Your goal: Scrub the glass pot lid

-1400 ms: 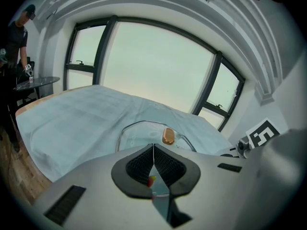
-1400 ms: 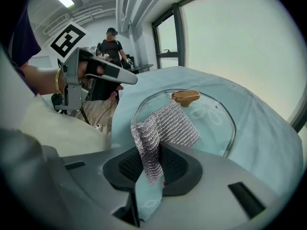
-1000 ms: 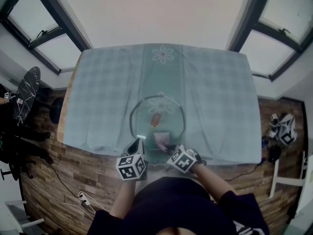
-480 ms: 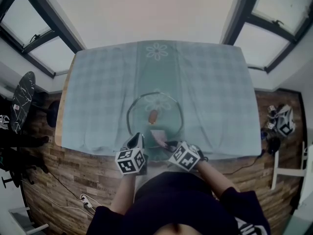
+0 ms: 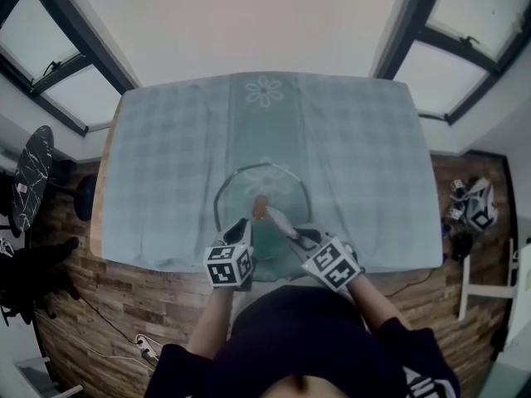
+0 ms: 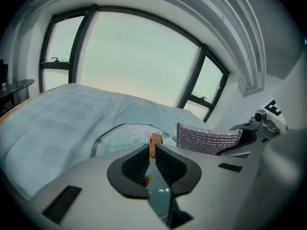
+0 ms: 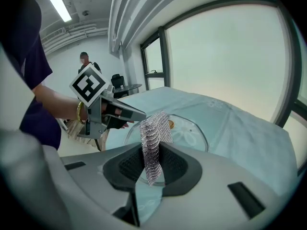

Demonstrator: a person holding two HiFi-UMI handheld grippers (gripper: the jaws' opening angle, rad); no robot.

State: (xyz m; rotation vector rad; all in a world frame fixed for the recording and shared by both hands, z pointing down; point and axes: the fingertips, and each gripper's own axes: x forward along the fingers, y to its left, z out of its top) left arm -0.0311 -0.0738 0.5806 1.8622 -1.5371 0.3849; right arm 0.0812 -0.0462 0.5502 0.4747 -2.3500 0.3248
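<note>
Pinching a mesh scrubber (image 7: 154, 126), the right tool (image 7: 152, 150) hovers above the glass lid (image 7: 189, 133); left tool (image 6: 152, 150) clamps its rim.

You've got one glass pot lid (image 5: 278, 187) with one orange knob (image 5: 260, 209). One silver mesh scrub pad (image 7: 154, 131). Two grippers: left gripper (image 6: 151, 150), right gripper (image 7: 152, 159). One checked tablecloth (image 5: 166, 164), two flower prints (image 5: 265, 92) on it.

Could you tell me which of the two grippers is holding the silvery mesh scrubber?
The right gripper: its jaws clamp the silvery mesh scrubber, whereas the left gripper is shut on the glass lid.
</note>
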